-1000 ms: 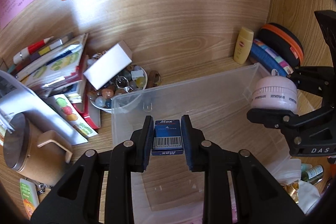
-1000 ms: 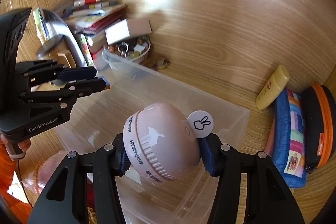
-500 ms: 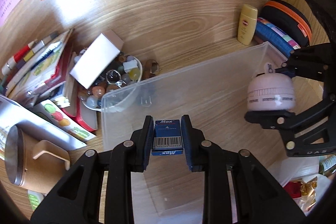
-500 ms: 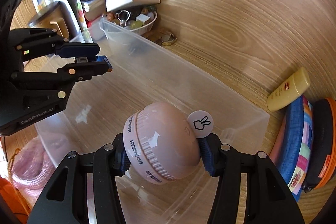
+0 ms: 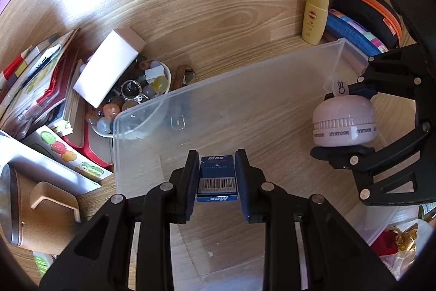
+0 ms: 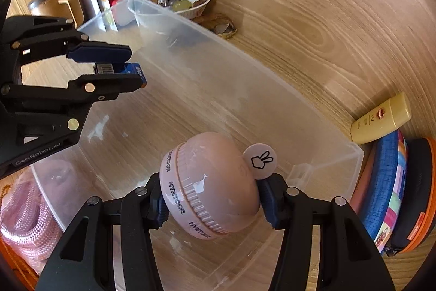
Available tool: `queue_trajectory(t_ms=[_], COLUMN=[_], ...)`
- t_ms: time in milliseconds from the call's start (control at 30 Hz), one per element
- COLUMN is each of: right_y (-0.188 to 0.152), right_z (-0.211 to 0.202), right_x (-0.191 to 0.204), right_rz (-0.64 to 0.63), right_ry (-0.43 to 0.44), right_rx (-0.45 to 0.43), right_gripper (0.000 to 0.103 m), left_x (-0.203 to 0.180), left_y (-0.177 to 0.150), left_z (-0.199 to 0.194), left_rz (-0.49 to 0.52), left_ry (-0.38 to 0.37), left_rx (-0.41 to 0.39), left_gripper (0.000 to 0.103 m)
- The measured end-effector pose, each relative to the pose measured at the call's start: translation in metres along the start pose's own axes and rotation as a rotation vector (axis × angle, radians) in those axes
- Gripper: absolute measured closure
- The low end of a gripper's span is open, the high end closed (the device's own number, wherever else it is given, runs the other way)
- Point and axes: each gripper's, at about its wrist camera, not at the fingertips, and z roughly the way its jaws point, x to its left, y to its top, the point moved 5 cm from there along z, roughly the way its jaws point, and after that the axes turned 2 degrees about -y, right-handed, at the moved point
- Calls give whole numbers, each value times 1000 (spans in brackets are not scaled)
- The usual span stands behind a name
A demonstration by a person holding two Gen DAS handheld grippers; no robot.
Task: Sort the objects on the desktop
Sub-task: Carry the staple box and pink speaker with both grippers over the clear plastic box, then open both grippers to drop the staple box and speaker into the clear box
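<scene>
Left wrist view: the left gripper (image 5: 217, 176) pinches a small blue staple box (image 5: 217, 180) between its narrowly set pads, barcode facing the camera, held over the inside of the clear plastic bin (image 5: 207, 89). To its right, the right gripper (image 5: 346, 124) clamps a pink round timer (image 5: 344, 122) by its sides, also above the bin's interior. In the right wrist view the timer (image 6: 209, 187) sits tilted between the pads, a white tag with a hand sign (image 6: 259, 161) touching its upper edge.

Just behind the bin's far left corner stands a white bowl of beads and trinkets (image 5: 130, 102) with a white box (image 5: 109, 67) lying across it. Books (image 5: 41, 89) are stacked to the left. Off the bin's right end, a yellow sunscreen bottle (image 5: 314, 18) stands beside a blue pouch (image 5: 351, 32) and a black case with an orange zip (image 5: 368, 10).
</scene>
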Motion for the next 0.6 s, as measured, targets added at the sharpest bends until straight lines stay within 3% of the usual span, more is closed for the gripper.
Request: queue_trajectory(t_ms=[267,433,533,600], right_y=[-3,-4,-5,-5], right_z=[0,-3,-9,-16], right_x=[1,-2,-2,-2], right_rz=[-22,-15,-9,-8], right_ry=[15,18,14,4], right_rx=[27,35,23,8], right_gripper=[52,46,42,41], left_x=[1,4,5,5], left_y=[-1,0,-1,0], left_z=[0,0,-3,-7], left_rz=[3,-1,-4,-4], left_ry=[2,8,10,18], left_rx=[10,8,6,-5], left_gripper=[76,76,71,62])
